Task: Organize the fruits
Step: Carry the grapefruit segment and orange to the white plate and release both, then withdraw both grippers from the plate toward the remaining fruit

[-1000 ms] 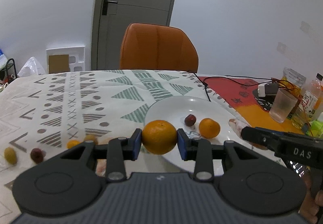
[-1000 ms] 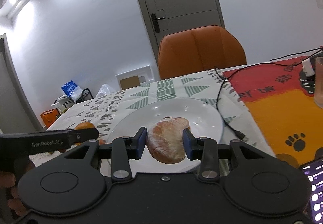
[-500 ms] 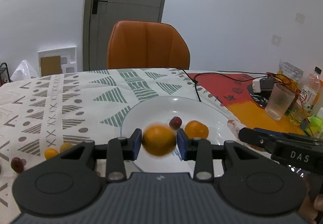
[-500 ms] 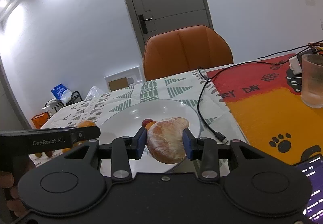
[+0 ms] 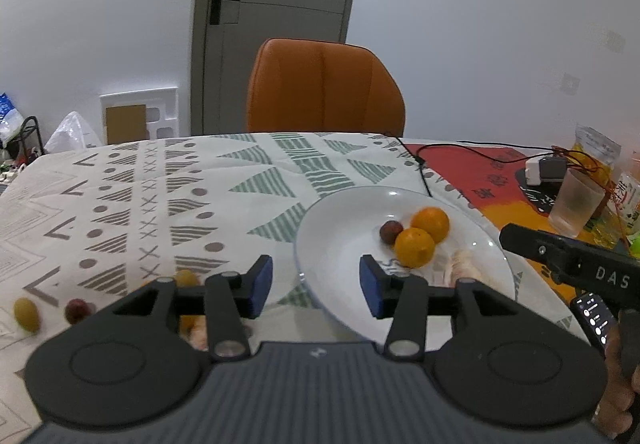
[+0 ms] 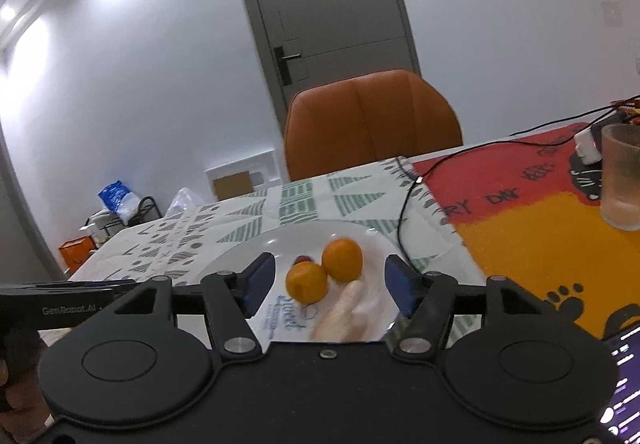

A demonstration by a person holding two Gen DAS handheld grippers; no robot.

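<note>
Both hand-held grippers stand spread with nothing between their pads. The left hand-held gripper has just been opening, and the orange it let go sits on the white plate just ahead of its right pad, touching a second orange and close to a small dark red fruit. The right hand-held gripper has just been opening too; the pale peeled fruit lies blurred on the plate below its gap, so it may not have settled.

Risks, as I judge them:
- The round oranges can roll on the smooth plate if a pad clips them on the way out; pulling straight back from the plate would avoid that.
- The peeled fruit lies toward the near rim, under the right gripper; it could slide off if nudged.
- The two grippers sit close together over one plate and could knock each other.
- Off to the left of the left gripper, an olive-green fruit, a red one and a yellowish one lie loose on the patterned table; a careless sweep could send them off the edge.
- A black cable runs beside the plate's far right rim and could snag.

Readable writing: "DAS" on the right gripper's side in the left view, "GenRobot.AI" on the left gripper's side in the right view, blue script on the plate that I cannot read, and partial letters "RY DAY" on the red and orange mat.
</note>
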